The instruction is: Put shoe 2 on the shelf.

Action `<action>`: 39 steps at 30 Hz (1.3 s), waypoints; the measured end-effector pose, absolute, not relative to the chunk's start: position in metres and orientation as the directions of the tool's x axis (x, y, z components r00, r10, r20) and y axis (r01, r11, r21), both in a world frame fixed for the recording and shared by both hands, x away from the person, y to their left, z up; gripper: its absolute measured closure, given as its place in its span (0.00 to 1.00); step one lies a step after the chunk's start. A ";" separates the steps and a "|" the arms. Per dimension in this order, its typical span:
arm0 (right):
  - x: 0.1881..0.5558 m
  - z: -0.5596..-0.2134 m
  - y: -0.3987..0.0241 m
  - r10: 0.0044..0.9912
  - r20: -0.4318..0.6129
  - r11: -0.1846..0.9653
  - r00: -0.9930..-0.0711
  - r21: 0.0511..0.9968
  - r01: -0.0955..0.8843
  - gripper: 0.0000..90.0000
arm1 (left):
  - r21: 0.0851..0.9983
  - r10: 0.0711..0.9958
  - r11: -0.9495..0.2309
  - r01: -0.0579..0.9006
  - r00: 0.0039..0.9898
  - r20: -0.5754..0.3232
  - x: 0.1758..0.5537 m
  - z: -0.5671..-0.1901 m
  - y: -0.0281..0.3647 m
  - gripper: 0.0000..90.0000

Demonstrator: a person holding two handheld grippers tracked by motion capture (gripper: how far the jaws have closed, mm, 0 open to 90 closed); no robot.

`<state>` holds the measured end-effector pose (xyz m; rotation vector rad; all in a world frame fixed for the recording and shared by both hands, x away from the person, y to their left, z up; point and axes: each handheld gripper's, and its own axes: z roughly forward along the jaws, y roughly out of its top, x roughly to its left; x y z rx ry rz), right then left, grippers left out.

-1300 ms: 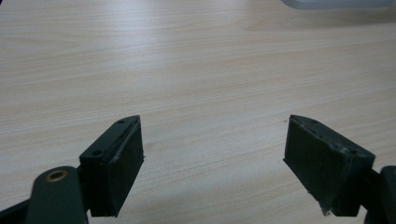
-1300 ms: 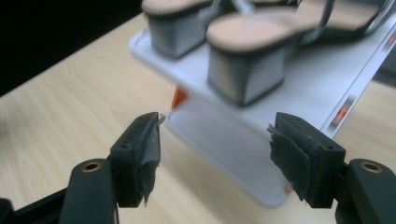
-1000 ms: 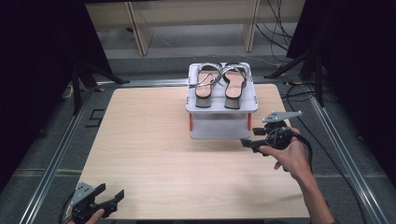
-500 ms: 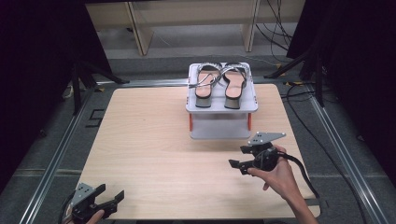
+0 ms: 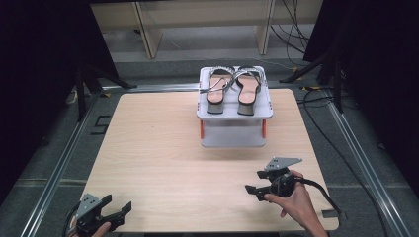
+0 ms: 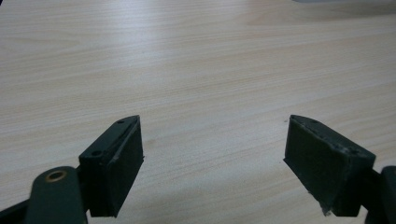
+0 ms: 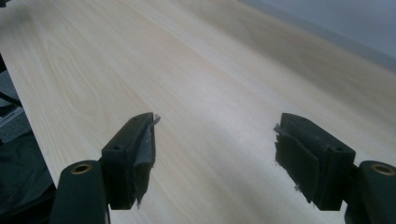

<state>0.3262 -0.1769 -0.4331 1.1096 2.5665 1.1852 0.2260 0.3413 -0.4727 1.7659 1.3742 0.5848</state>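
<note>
Where rack stands, pale wood table (dark surroundings).

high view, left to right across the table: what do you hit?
left gripper at the near left corner → left sandal → right sandal, both on the white stand → right gripper, open, held by a hand over the table.
</note>
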 end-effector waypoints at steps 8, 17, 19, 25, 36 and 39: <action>0.314 -0.446 -0.182 0.649 0.182 0.441 -0.739 0.702 0.559 0.31 | 0.823 0.944 -0.074 0.563 0.305 -0.123 0.227 -0.474 0.340 0.21; 0.299 -0.450 -0.186 0.636 0.187 0.438 -0.749 0.712 0.549 0.30 | 0.818 0.945 -0.082 0.570 0.305 -0.118 0.226 -0.473 0.340 0.21; 0.299 -0.454 -0.190 0.636 0.219 0.412 -0.740 0.714 0.566 0.30 | 0.823 0.943 -0.077 0.563 0.309 -0.123 0.226 -0.474 0.340 0.21; 0.296 -0.459 -0.202 0.648 0.246 0.404 -0.721 0.692 0.599 0.29 | 0.822 0.944 -0.079 0.564 0.308 -0.120 0.227 -0.474 0.339 0.21; 0.290 -0.462 -0.203 0.665 0.227 0.407 -0.711 0.689 0.600 0.29 | 0.823 0.943 -0.077 0.563 0.309 -0.123 0.227 -0.474 0.339 0.21; 0.291 -0.462 -0.203 0.641 0.243 0.424 -0.728 0.678 0.600 0.29 | 0.823 0.943 -0.082 0.563 0.310 -0.118 0.227 -0.474 0.339 0.21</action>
